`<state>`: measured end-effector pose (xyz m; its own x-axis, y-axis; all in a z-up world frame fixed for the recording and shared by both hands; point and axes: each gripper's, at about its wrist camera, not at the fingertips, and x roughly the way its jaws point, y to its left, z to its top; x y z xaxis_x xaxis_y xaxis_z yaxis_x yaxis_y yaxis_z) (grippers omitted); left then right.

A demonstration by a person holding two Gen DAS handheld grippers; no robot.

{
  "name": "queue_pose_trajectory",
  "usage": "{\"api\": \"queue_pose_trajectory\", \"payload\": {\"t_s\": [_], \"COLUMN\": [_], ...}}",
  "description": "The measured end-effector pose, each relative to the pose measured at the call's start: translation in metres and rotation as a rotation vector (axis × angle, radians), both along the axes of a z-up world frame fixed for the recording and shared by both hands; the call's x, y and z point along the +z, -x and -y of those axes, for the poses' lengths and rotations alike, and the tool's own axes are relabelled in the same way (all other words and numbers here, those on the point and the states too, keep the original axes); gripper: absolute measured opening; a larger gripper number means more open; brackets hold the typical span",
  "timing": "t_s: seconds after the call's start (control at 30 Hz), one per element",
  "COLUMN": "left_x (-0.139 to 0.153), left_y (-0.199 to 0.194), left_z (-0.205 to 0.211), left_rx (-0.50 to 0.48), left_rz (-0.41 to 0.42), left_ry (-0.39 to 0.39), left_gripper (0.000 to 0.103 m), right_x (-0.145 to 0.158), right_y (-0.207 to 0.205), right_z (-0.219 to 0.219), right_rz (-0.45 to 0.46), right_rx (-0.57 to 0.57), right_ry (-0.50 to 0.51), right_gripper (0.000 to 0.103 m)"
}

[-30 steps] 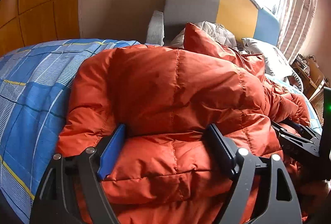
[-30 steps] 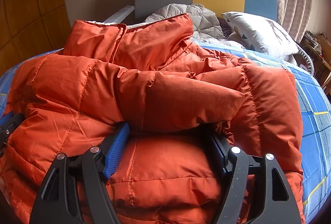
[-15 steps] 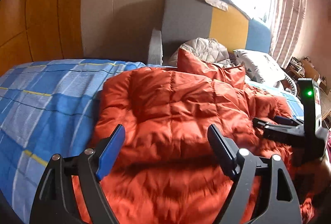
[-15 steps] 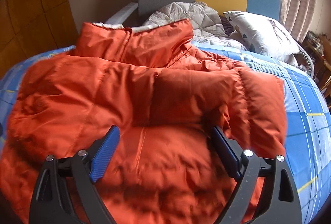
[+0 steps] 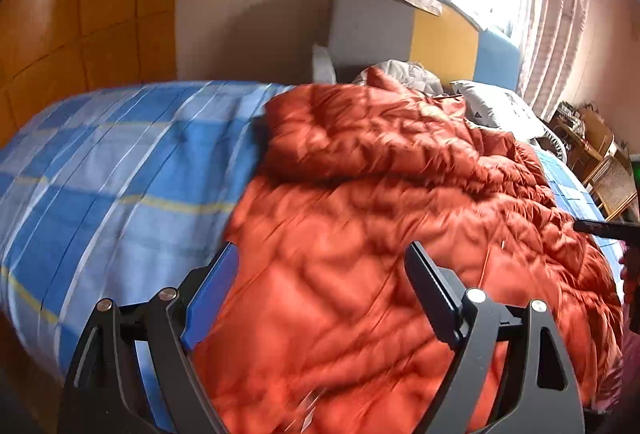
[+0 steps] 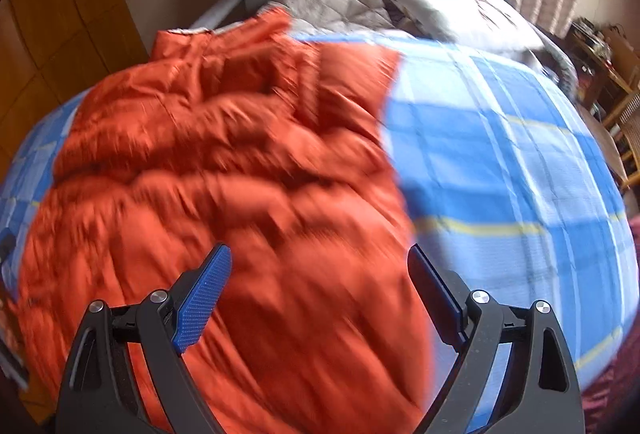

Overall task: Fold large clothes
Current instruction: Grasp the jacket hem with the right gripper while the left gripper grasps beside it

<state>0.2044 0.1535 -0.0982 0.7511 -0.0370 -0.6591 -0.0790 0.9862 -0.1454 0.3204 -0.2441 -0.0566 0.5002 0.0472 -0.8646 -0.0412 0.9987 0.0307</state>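
- Orange quilted down, the jacket (image 5: 380, 193) lies spread over the blue plaid bed (image 5: 112, 169), collar end toward the headboard (image 5: 444, 37), with a puffy fold across its upper part.
- Left gripper (image 5: 320, 286) hovers over the near hem with fingers spread wide, holding nothing.
- Right gripper (image 6: 320, 286) hangs above the jacket's right edge, jaws likewise wide apart and empty; both views are motion-blurred.
- Handling, as I judge it: light for its bulk, very soft and springy, so a fold will puff back up unless pressed flat.
- The shell looks smooth and probably slippery; a shallow pinch may slide off.
- Best hold seems to be at stitched seams or the hem corners, where the fill is thinner and the fingers can close on it fully.
- A pillow (image 6: 460, 9) and grey quilt (image 6: 336, 1) sit beyond the collar, clear of the work.
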Motion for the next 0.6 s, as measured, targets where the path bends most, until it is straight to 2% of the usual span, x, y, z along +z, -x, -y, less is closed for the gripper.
{"api": "queue_pose_trajectory", "payload": {"t_s": [0.2, 0.3, 0.4, 0.47, 0.53, 0.6], "left_x": [-0.023, -0.032, -0.043, -0.052, -0.057, -0.058], "left_y": [0.047, 0.064, 0.075, 0.079, 0.084, 0.086], "left_z": [-0.046, -0.053, -0.047, -0.041, -0.034, -0.032], "left_rx": [0.043, 0.033, -0.009, -0.033, -0.045, -0.041], "left_rz": [-0.081, -0.111, -0.156, -0.200, -0.219, -0.228], "left_ry": [0.094, 0.156, 0.184, 0.213, 0.199, 0.200], "left_gripper": [0.082, 0.078, 0.071, 0.066, 0.060, 0.059], "right_x": [-0.018, -0.027, -0.035, -0.042, -0.047, -0.047], "right_y": [0.069, 0.101, 0.127, 0.137, 0.144, 0.147], "right_z": [0.043, 0.053, 0.056, 0.055, 0.052, 0.051], "right_rz": [-0.081, -0.108, -0.123, -0.139, -0.138, -0.133], "right_rx": [-0.021, -0.014, 0.000, 0.015, 0.034, 0.046], "right_ry": [-0.114, -0.158, -0.202, -0.250, -0.255, -0.267], "right_gripper": [0.089, 0.084, 0.072, 0.059, 0.053, 0.046]}}
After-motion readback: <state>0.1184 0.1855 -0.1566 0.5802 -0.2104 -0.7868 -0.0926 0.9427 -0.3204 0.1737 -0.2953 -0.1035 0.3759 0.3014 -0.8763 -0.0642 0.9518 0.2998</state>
